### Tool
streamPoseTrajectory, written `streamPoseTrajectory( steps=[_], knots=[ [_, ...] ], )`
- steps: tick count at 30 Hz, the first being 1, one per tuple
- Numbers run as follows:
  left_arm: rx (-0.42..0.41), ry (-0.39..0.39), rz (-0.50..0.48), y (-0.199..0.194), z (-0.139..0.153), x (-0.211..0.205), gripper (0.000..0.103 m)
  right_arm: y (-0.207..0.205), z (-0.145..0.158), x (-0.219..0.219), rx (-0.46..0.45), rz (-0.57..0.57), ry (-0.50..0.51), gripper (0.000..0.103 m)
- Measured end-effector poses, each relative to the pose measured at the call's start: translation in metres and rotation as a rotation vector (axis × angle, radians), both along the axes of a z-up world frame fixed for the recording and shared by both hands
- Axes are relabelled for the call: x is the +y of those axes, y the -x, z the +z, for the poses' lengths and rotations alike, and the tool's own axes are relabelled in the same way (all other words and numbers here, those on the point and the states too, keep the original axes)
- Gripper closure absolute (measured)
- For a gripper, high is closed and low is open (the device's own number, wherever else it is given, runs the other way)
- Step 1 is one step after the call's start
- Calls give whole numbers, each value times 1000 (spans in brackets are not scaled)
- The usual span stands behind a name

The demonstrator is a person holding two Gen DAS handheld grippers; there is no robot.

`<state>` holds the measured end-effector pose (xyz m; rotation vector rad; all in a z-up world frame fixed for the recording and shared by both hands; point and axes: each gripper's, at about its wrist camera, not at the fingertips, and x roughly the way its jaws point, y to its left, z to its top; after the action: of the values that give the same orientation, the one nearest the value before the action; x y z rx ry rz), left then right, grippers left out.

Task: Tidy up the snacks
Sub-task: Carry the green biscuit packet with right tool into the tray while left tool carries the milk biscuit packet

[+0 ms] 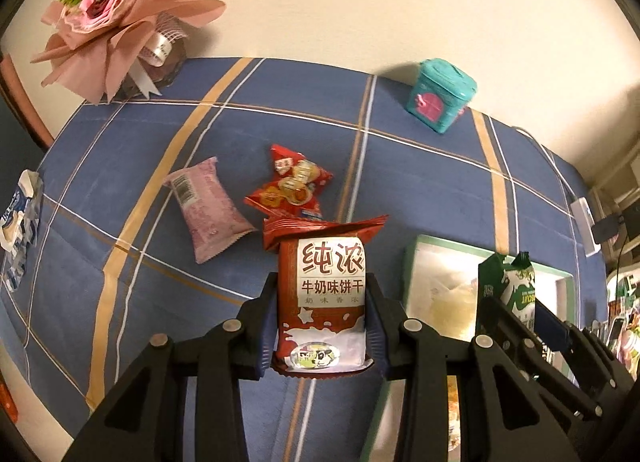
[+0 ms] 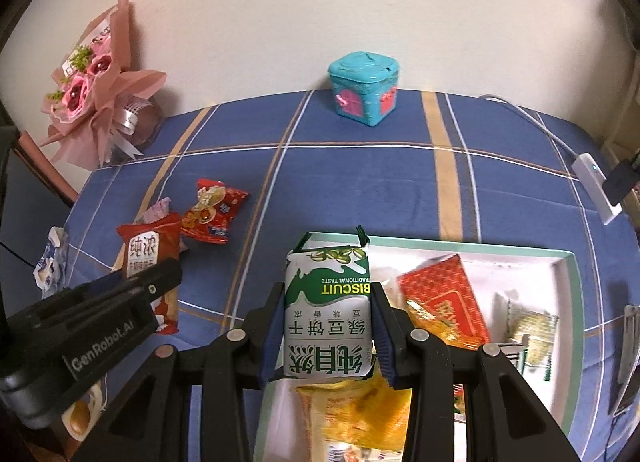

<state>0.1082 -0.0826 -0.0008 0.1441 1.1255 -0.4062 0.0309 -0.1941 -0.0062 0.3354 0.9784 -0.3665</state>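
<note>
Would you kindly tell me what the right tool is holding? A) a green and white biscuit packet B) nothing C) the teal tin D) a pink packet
A: the right tool is shut on the green and white biscuit packet, above the tray.

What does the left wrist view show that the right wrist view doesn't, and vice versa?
Left wrist only: the whole pink flat snack packet with its barcode; the right wrist view catches just a corner.

Right wrist only: the tray contents, namely the red patterned packet, the yellow crinkled bag and the pale green-edged sachet.

Both: the left tongs shut on the red milk biscuit packet, the right tongs shut on the green and white biscuit packet, the teal square tin, the pink paper bouquet, the white tray with green rim.
</note>
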Motion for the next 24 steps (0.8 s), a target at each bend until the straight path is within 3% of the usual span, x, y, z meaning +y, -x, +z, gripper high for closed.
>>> streamPoseTrajectory(
  steps=[12, 24],
  knots=[
    [-12, -18, -93, 31, 2, -39, 62, 30, 11, -41, -27, -81, -14, 61],
    [-37, -26, -190, 58, 4, -75, 62, 82, 13, -111, -56, -246, -67, 61]
  ],
)
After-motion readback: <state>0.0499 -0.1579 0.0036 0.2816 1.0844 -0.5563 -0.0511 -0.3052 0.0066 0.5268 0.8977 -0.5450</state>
